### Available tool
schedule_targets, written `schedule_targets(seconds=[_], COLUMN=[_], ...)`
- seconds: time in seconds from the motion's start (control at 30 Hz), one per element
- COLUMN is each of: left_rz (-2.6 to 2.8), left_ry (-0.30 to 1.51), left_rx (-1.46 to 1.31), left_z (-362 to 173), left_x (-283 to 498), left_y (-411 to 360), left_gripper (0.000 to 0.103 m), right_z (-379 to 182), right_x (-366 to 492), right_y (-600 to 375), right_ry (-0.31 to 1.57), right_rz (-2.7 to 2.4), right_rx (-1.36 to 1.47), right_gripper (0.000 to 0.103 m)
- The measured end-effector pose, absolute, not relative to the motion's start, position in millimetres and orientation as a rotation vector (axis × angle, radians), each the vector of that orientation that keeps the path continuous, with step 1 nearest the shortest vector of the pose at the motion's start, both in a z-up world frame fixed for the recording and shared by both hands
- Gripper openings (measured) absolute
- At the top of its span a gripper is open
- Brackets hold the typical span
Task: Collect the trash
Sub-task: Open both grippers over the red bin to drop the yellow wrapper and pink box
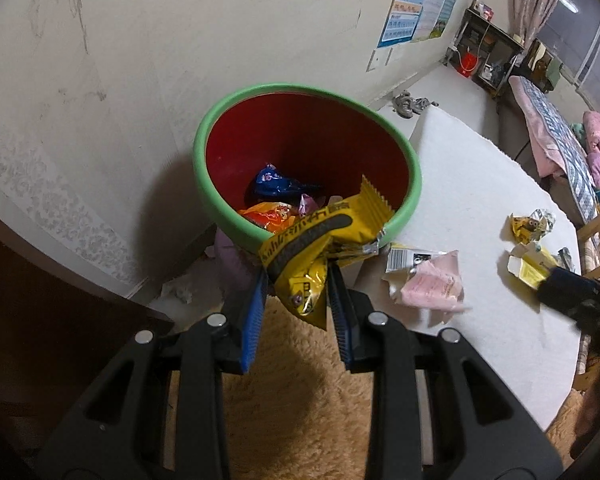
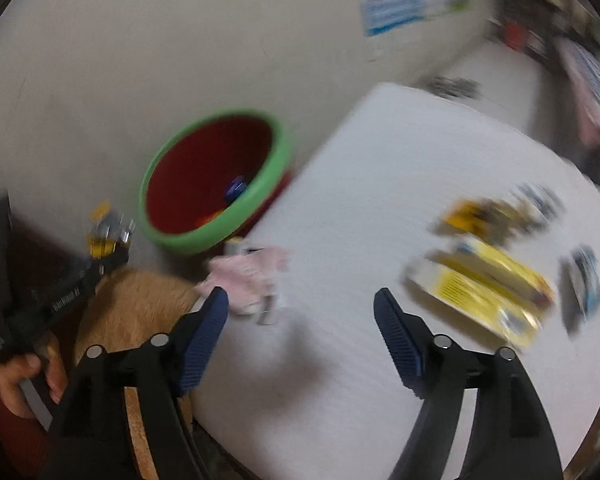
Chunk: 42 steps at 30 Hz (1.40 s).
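Observation:
My left gripper (image 1: 296,272) is shut on a yellow snack wrapper (image 1: 320,232), held at the near rim of a red bin with a green rim (image 1: 300,90). Inside the bin lie a blue wrapper (image 1: 272,184) and an orange one (image 1: 268,216). The blurred right wrist view shows my right gripper (image 2: 302,294) open above the white table (image 2: 360,184) with nothing between its fingers. A pink wrapper (image 2: 252,272) lies just beyond its left finger and a yellow box (image 2: 488,292) to its right. At the left of that view the left gripper (image 2: 100,256) holds the yellow wrapper (image 2: 104,232).
A crumpled yellow wrapper (image 1: 528,224) and a dark wrapper (image 2: 584,284) also lie on the table. A tan fluffy rug (image 1: 300,392) covers the floor below my left gripper. The bin stands against a pale wall (image 1: 140,60). A bed (image 1: 560,140) and shelves are far right.

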<state>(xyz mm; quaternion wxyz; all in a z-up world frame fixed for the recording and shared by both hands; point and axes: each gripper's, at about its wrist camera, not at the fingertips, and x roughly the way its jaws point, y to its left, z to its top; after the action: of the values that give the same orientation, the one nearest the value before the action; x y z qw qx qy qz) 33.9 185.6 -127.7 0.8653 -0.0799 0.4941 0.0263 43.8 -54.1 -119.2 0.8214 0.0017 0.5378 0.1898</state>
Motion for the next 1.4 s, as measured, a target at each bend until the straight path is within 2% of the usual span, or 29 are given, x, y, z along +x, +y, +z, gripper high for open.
schedule_targets(seconds=[0.13, 0.27, 0.3, 0.37, 0.47, 0.5, 0.53, 0.73, 0.97, 1.2, 1.37, 1.4], left_rz=[0.059, 0.072, 0.075, 0.078, 0.083, 0.085, 0.085, 0.083, 0.085, 0.108, 0.112, 0.112], left_ry=[1.024, 1.025, 1.024, 1.022, 1.017, 1.014, 1.012, 1.001, 0.97, 0.955, 0.936, 0.936], left_rx=[-0.17, -0.187, -0.19, -0.19, -0.193, -0.196, -0.198, -0.207, -0.212, -0.226, -0.211, -0.213], left_z=[-124, -124, -124, -123, -123, -123, -124, -127, -121, -118, -113, -113], left_x=[32, 32, 32, 32, 33, 34, 35, 49, 71, 97, 106, 107], left_y=[189, 195, 197, 199, 202, 204, 205, 212, 219, 230, 232, 232], left_gripper=[0.03, 0.03, 0.03, 0.03, 0.03, 0.03, 0.03, 0.03, 0.03, 0.03, 0.03, 0.037], right_z=[-139, -166, -174, -188, -195, -192, -189, -154, -102, -85, -88, -88], right_x=[57, 65, 65, 68, 67, 67, 67, 71, 105, 136, 148, 148], right_y=[0, 39, 45, 50, 47, 43, 39, 13, 28, 53, 60, 60], right_ry=[1.151, 1.163, 1.165, 1.191, 1.191, 1.192, 1.195, 1.167, 1.073, 1.044, 1.041, 1.04], right_rz=[0.524, 0.565, 0.565, 0.573, 0.552, 0.551, 0.558, 0.53, 0.583, 0.612, 0.603, 0.599], right_rx=[-0.26, -0.506, -0.55, -0.579, -0.552, -0.519, -0.477, -0.288, -0.115, -0.067, -0.06, -0.053], right_gripper=[0.083, 0.084, 0.081, 0.066, 0.057, 0.047, 0.032, 0.02, 0.02, 0.022, 0.033, 0.042])
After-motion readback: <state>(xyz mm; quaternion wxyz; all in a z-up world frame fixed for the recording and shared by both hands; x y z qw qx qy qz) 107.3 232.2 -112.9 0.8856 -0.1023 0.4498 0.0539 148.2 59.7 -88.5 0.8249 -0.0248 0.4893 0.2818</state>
